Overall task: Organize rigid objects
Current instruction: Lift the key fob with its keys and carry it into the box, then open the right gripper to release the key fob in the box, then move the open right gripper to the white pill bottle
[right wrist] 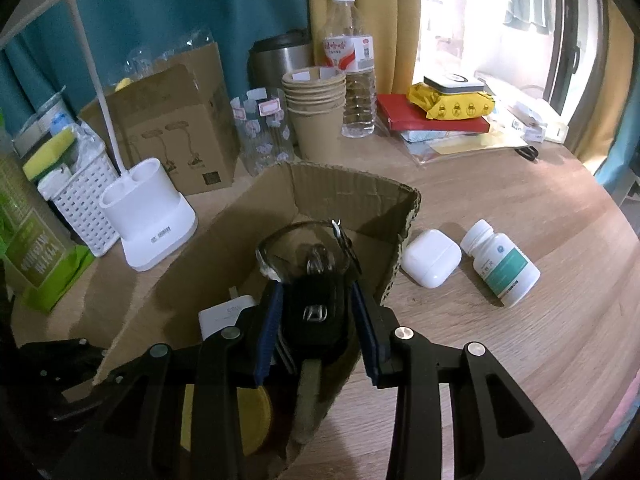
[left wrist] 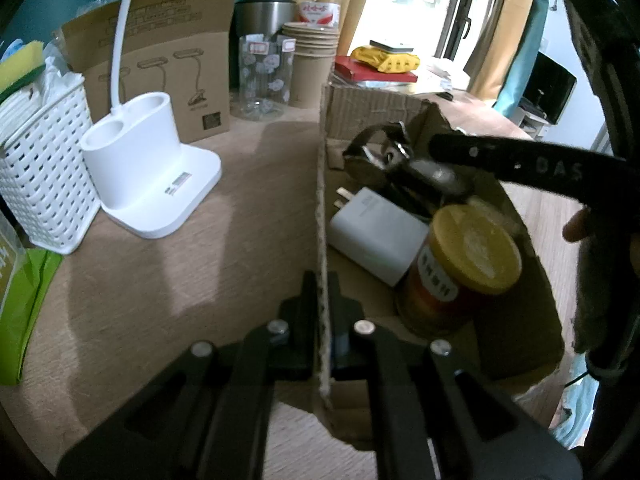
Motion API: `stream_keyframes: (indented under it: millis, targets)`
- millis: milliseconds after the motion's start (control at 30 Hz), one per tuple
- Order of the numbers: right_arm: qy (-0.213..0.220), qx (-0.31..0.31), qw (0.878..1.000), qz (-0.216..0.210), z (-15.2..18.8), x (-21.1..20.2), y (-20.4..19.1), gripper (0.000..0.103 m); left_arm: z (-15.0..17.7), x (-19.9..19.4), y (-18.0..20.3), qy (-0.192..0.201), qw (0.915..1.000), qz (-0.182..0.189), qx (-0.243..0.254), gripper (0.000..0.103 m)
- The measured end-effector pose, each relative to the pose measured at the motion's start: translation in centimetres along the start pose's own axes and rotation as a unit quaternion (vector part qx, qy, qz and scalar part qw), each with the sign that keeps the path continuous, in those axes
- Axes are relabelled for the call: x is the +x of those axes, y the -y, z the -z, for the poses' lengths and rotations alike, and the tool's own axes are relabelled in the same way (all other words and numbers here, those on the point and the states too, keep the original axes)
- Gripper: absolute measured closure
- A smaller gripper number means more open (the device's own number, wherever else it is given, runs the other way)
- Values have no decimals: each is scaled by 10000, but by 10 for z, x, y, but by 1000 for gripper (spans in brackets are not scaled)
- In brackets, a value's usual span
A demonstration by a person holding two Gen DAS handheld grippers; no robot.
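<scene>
Your right gripper [right wrist: 316,316] pinches the car key fob [right wrist: 314,312] over the cardboard box [right wrist: 352,184], strap and ring dangling toward twelve o'clock. It's light, hard and slick; hold the flat sides. Your left gripper [left wrist: 322,308] is pressed shut on the box wall. The earbud case [right wrist: 430,258] and pill bottle [right wrist: 500,262] wait at three o'clock: smooth, light, grip across their middles.

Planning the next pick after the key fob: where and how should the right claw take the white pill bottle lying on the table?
Grip the pill bottle across its labelled body, coming straight down from above. It lies on its side, cap toward the earbud case, so span its round width, jaws either side of the long axis, clear of the case and cardboard box.
</scene>
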State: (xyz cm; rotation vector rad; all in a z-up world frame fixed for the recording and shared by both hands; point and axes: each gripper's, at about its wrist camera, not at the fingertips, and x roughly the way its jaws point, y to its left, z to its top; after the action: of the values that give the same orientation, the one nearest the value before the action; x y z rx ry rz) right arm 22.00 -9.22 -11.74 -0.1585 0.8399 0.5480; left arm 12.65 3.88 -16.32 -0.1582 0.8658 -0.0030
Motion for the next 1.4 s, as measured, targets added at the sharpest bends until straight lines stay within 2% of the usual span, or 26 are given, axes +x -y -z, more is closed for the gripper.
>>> stream_keyframes:
  millis: [67,233,500,867,1400]
  targets:
    - [63,27,10000,-41,-1,-5,1,57,0,1,1,0,10000,-3,7,99]
    - [338,181,9993,7,-6,-24,12,54,-1,1,-3,-1,10000,14,-12,99]
    - [502,338,9978,269,-6,-42,39,49,-1,1,-3,0,10000,11,-10,99]
    - [580,492,9954,581,-2,-51,69,48,0,0,-3,4,10000,-1,-3,99]
    - [386,555,9946,790,8,-30,104,48,1,1,-7,-23,10000,-49,9,99]
